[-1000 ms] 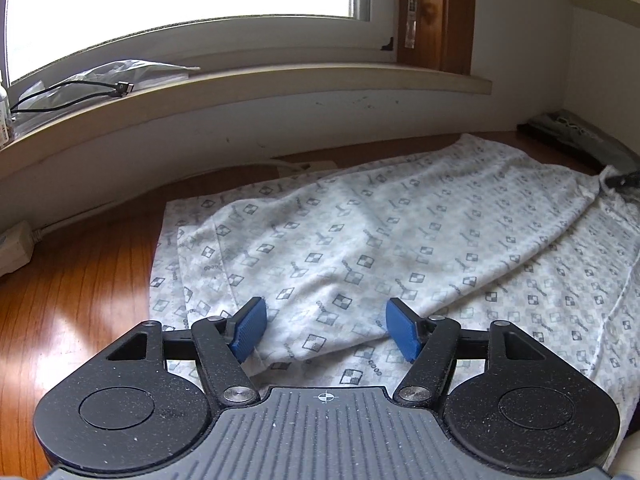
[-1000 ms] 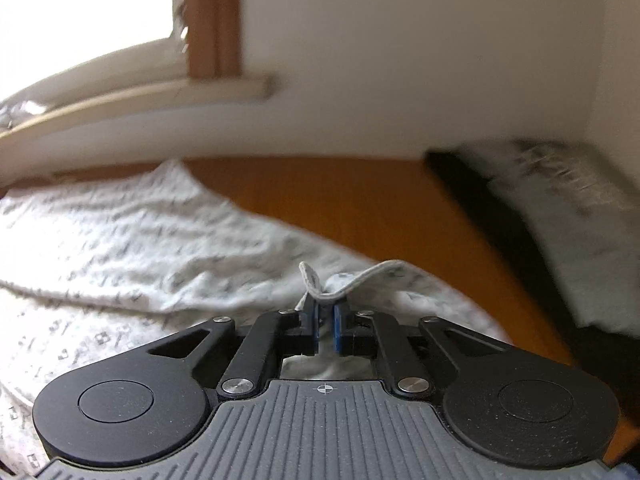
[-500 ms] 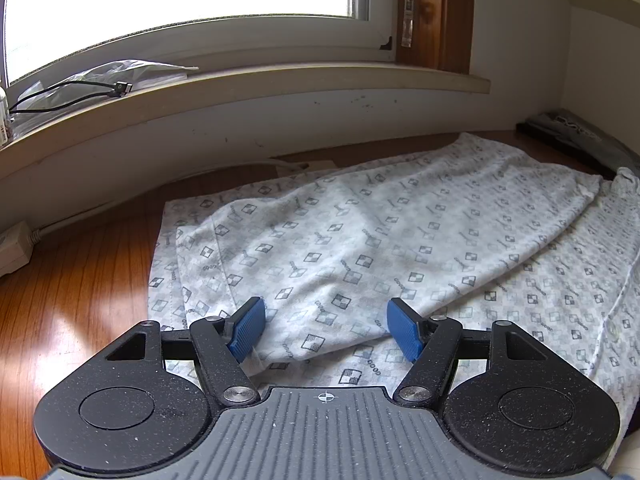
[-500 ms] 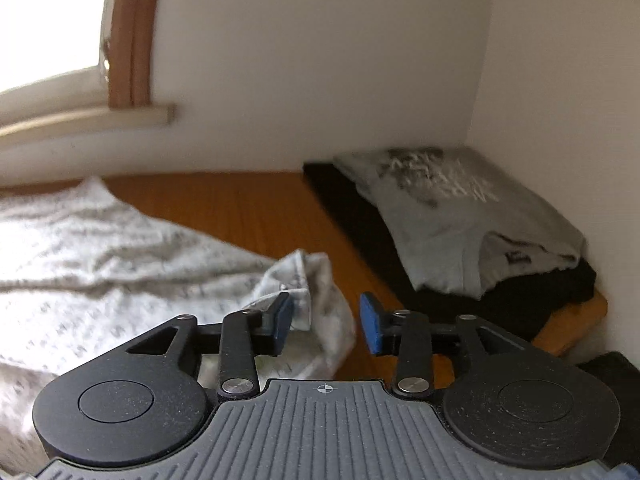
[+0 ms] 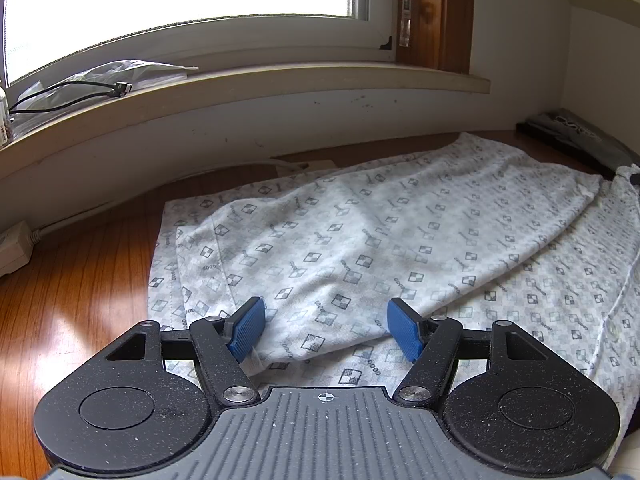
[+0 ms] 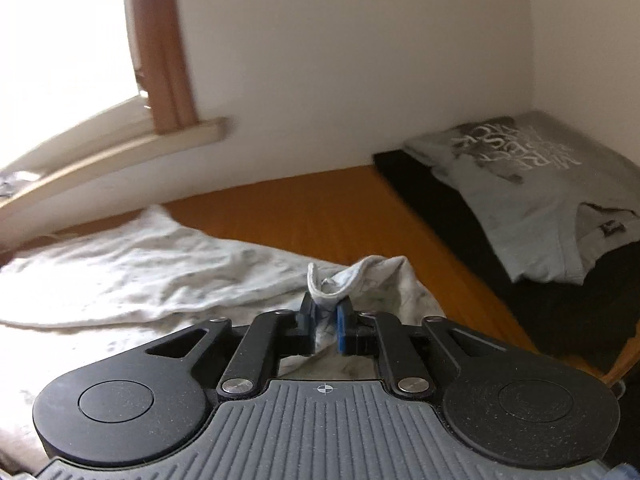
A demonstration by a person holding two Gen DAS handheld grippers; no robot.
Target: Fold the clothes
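- Patterned white garment [image 5: 360, 248] is seen spread flat on the wooden tabletop [image 5: 72, 280], ahead of and beneath both sets of jaws; one panel is already laid diagonally over the layer below, so a first fold is judged to be done.
- Further folds are judged to be left — the cloth is spread wide and no compact bundle has been formed.
- A finished pile is suggested well to the right of the right jaws, where a grey printed T-shirt [image 6: 532, 204] is laid folded on a dark garment [image 6: 480, 240].
- The left gripper [image 5: 326, 330] is held with its jaws wide apart; nothing is pinched between the blue pads [image 5: 248, 328], and the edge of the folded panel is seen lying between and just beyond them.
- The left gripper is pointed forward and downward over the near edge of the cloth; whether the pads touch the fabric cannot be told.
- The right gripper [image 6: 326, 322] is being closed on a bunched hem of the same garment [image 6: 356, 276] — a loop of white edge is seen standing up just above the nearly shut jaws.
- The right gripper is tilted downward and slightly rolled, and the pinched corner is raised off the tabletop.
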